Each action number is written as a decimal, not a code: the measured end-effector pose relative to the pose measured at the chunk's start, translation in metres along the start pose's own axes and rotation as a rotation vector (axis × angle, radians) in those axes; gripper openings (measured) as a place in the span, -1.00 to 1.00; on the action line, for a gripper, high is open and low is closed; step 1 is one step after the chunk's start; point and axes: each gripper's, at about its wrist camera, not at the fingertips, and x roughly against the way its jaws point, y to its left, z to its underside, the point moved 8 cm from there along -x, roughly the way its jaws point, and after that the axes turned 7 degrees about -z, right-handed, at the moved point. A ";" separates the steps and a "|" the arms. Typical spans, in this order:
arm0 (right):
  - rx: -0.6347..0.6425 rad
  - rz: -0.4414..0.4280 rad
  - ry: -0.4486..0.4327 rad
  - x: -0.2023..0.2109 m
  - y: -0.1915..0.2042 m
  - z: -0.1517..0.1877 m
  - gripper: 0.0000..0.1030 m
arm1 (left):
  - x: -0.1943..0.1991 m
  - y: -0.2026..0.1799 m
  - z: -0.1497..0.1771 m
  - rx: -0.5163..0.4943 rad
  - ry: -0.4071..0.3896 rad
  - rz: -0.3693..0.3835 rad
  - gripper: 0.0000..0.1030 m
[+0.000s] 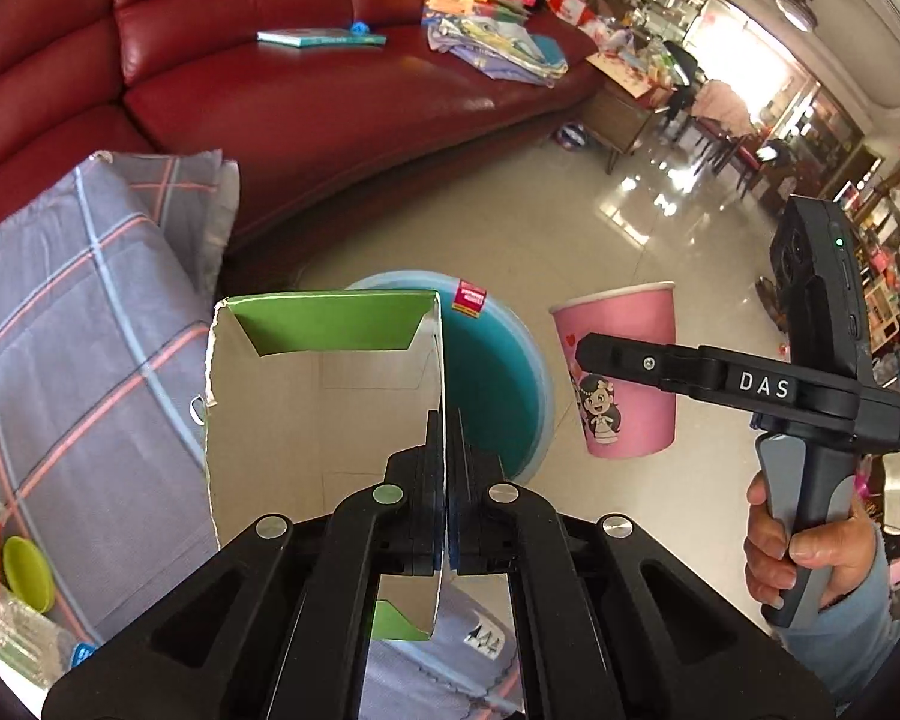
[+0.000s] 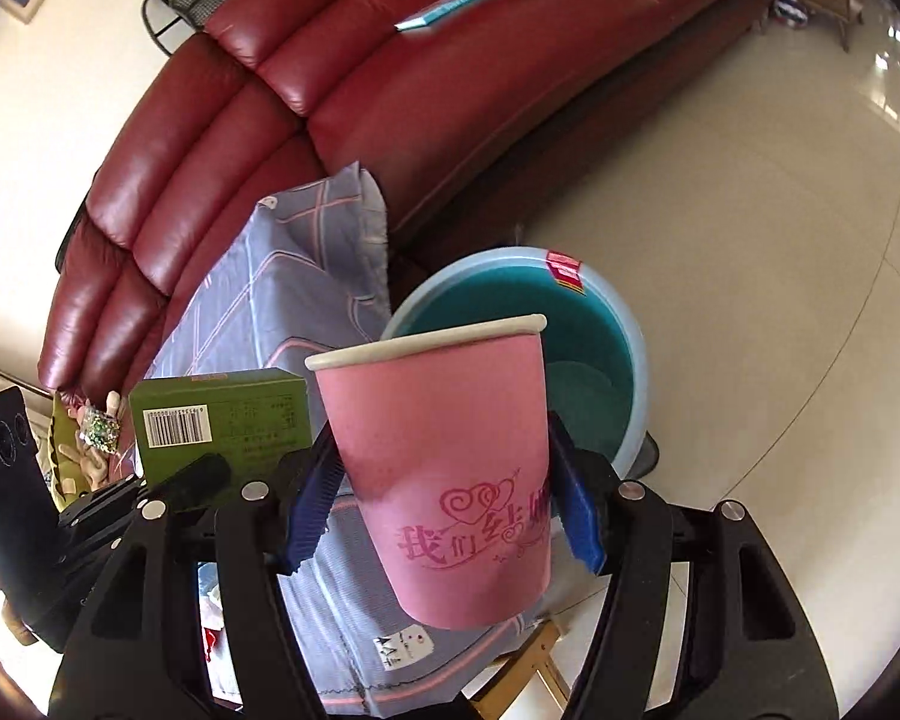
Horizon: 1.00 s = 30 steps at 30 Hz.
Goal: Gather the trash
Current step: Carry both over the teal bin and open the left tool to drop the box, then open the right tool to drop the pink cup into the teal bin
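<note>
Jaws of the left gripper point(image 1: 446, 450) are pinching one wall of an opened green carton point(image 1: 324, 396), which is blocking much of the blue bin point(image 1: 510, 372) beyond. Right gripper point(image 2: 444, 516) is clamping a pink paper cup point(image 2: 444, 468) half-wide, its base hiding the bin's near rim

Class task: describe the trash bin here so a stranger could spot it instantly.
Find the red leather sofa. On the tiled floor at its foot, beside the plaid cloth, stands the round bin. It alone is light blue outside, teal inside, with a red sticker on its rim.
</note>
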 end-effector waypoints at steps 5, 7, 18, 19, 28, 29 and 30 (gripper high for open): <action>-0.050 0.018 0.034 -0.023 -0.022 -0.009 0.19 | -0.050 -0.002 -0.010 0.010 0.077 -0.013 -0.94; -0.062 0.018 0.051 -0.032 -0.026 -0.010 0.19 | -0.060 0.003 -0.009 0.016 0.111 -0.023 -0.86; -0.061 0.022 0.102 -0.058 -0.029 -0.008 0.19 | -0.051 0.026 0.000 0.035 0.065 -0.121 0.51; -0.060 0.022 0.105 -0.059 -0.028 -0.008 0.19 | -0.048 0.028 0.002 0.038 0.059 -0.129 0.63; -0.053 0.022 0.146 -0.075 -0.020 0.002 0.19 | -0.035 0.044 0.011 0.063 0.048 -0.169 0.83; -0.049 0.024 0.151 -0.078 -0.019 0.003 0.19 | -0.034 0.046 0.012 0.067 0.047 -0.173 0.84; -0.046 0.028 0.154 -0.081 -0.018 0.003 0.19 | -0.033 0.048 0.012 0.070 0.046 -0.173 0.85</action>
